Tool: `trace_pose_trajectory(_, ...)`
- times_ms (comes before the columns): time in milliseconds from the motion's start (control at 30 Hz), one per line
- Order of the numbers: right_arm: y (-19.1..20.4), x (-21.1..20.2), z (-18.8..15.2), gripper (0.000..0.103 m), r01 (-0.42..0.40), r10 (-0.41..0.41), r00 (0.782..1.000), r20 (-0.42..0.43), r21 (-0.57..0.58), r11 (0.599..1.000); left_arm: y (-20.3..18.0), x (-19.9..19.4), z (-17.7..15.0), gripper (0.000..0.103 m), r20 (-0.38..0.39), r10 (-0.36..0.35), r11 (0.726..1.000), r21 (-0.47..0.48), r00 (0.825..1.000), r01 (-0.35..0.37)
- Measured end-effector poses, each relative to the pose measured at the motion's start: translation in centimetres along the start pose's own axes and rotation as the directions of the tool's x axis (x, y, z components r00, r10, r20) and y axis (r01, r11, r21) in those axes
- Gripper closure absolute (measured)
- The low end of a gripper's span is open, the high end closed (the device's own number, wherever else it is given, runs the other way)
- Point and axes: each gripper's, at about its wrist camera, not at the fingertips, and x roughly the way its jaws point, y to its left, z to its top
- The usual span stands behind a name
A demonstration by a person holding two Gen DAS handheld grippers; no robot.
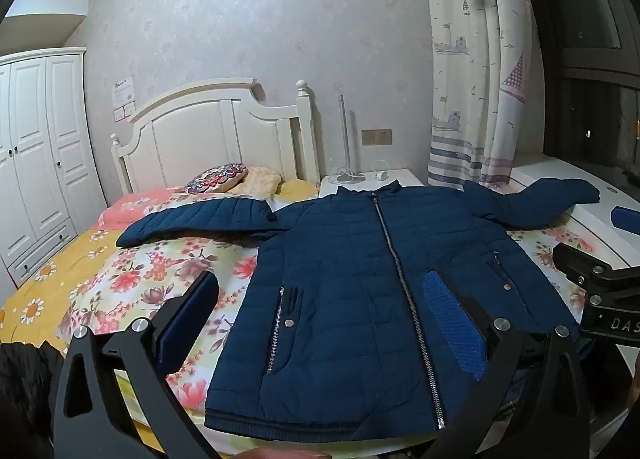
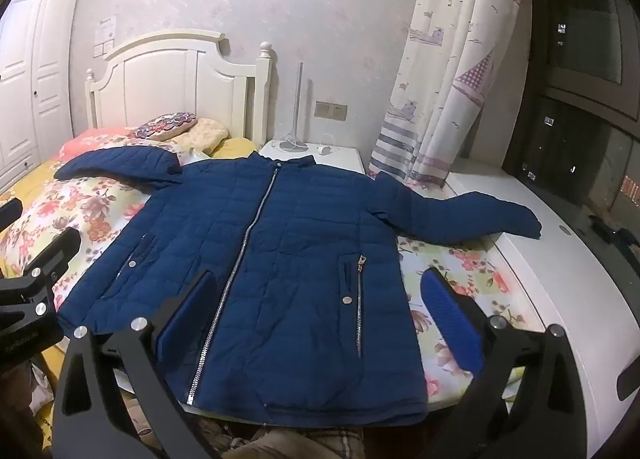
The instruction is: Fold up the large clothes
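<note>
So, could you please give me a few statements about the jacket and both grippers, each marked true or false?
1. The blue jacket lies spread flat on the bed. True.
2. Its front zipper is undone. False: it is zipped to the collar.
3. The left hand-held gripper is open and holds nothing. True.
4. The right hand-held gripper grips a sleeve. False: it is open, hovering near the hem.
5. Both sleeves are folded across the chest. False: they stretch outward.

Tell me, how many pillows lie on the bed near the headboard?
3 visible: an embroidered cushion nearest the headboard, a pale floral pillow beside it, and a yellow pillow next to the nightstand. The blue jacket sleeve may hide more.
</note>
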Motion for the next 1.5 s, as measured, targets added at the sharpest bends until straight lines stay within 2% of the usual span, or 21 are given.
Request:
trace_pose_trajectory(267, 0.2, 0.2, 0.0, 0.002, 0.009, -0.009, 1.0, -0.021, -0.001, 1.0, 0.2, 0.2, -0.1, 0.004, -0.005, 0.003, 1.0, -0.009, 1.0, -0.003)
trace_pose_trajectory(1500, 1.3, 0.3, -0.4, 0.002, -0.016, 0.016, 1.0, -0.008, -0.022, 1.0, 0.8, 0.4, -0.6, 0.004, -0.015, 0.004, 1.0, -0.02, 1.0, -0.004)
